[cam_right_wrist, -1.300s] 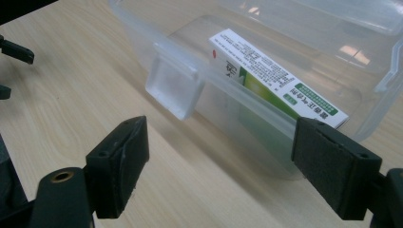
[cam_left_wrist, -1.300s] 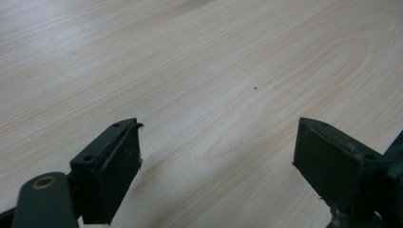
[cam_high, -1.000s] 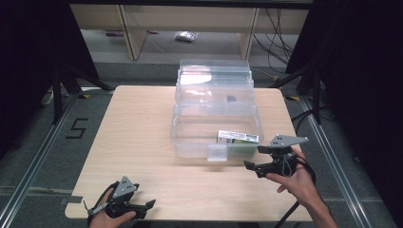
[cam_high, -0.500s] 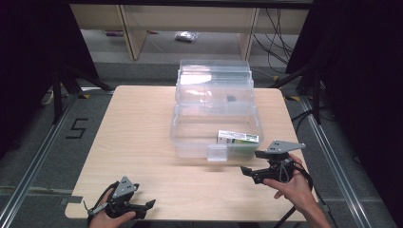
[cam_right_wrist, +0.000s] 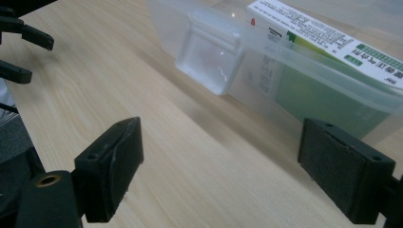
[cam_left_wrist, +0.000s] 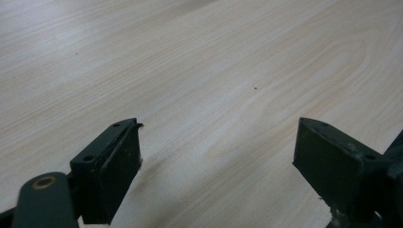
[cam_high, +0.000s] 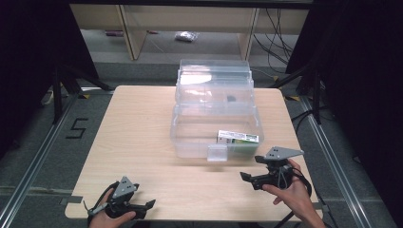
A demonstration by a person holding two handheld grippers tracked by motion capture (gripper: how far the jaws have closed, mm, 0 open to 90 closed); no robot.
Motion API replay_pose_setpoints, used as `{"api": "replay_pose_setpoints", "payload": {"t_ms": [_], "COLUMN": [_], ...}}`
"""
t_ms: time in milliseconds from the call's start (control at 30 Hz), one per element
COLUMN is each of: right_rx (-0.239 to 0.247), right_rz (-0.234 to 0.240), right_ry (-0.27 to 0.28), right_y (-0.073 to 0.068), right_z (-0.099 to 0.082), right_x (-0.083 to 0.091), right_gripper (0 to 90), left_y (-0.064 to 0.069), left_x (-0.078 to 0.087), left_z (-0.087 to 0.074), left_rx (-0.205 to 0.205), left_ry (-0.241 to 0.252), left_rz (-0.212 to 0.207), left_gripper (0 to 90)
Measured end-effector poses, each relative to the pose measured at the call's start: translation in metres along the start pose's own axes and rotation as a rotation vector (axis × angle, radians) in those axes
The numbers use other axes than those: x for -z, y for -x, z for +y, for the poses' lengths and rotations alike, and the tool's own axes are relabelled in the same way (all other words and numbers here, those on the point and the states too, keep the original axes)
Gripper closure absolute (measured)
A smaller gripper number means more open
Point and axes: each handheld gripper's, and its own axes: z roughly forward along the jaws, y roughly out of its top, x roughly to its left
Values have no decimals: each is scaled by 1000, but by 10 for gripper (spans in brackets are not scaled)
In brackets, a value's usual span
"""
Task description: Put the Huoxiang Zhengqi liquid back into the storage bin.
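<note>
Across the tabletop [cam_high: 133,123] nothing names your goal, so progress is a guess: the clear plastic bin [cam_high: 216,121] stands mid-table with its lid raised behind it. Inside, at its near right, lies a green-and-white box [cam_high: 238,138]. Your left claw [cam_high: 142,207] and right claw [cam_high: 247,178] both gape wide, empty, near the front edge.

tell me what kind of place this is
Probably a lab or data-recording workspace, not a home: a bare wooden table with a numbered floor marking, dark curtains, loose cables, and hand-held grippers.
</note>
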Motion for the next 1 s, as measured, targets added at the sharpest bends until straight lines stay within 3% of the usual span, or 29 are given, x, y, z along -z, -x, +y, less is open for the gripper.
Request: {"api": "replay_pose_setpoints", "payload": {"t_ms": [67,167,200,233,267,300,333,367,400,500,567,600,767,800,833,900,967,1000], "right_rx": [-20,2,-29,-1,-34,-11,-34,-10,-37,-56,-35,-61,-50,-83,-57,-86,-60,-81], "right_rz": [2,0,6,-1,12,2,11,6,9,28,19,20,22,18,32,27,15,20], "right_ry": [9,14,4,16,6,19,21,20,17,12,9,11,7,3,4,4,2,1], "right_y": [-2,-1,-4,-2,-5,-3,-5,-3,-5,-6,-5,-7,-5,-7,-5,-7,-5,-7], "right_z": [-4,-8,-9,-10,-11,-12,-14,-15,-16,-21,-23,-25,-32,-33,-34,-37,-40,-41], "right_x": [-2,-4,-4,-5,-5,-5,-6,-7,-7,-9,-9,-9,-8,-8,-8,-8,-7,-8], "right_gripper": [163,162,162,163,162,162,163,162,162,163,163,163,163,164,164,164,163,163], "left_y": [0,0,0,0,0,0,0,0,0,0,0,0,0,1,1,0,0,1], "left_x": [0,0,0,0,0,1,1,1,1,1,1,1,1,1,2,2,2,2], "left_z": [0,0,0,0,0,0,0,0,0,0,0,0,0,0,0,0,0,0], "left_rx": [-3,-5,0,-2,-3,-6,-2,-2,-3,-5,-6,-7,-6,-7,-8,-8,-8,-8], "left_ry": [-3,-8,-8,-4,-6,-8,-5,-5,-5,-5,-6,-6,-6,-4,-3,-7,-6,-5], "left_rz": [0,-2,-1,-1,0,1,-1,-1,0,-9,-9,-8,-8,-8,-5,-7,-9,-6], "left_gripper": [154,154,154,154,154,154,154,154,154,154,154,154,154,154,154,154,154,154]}}
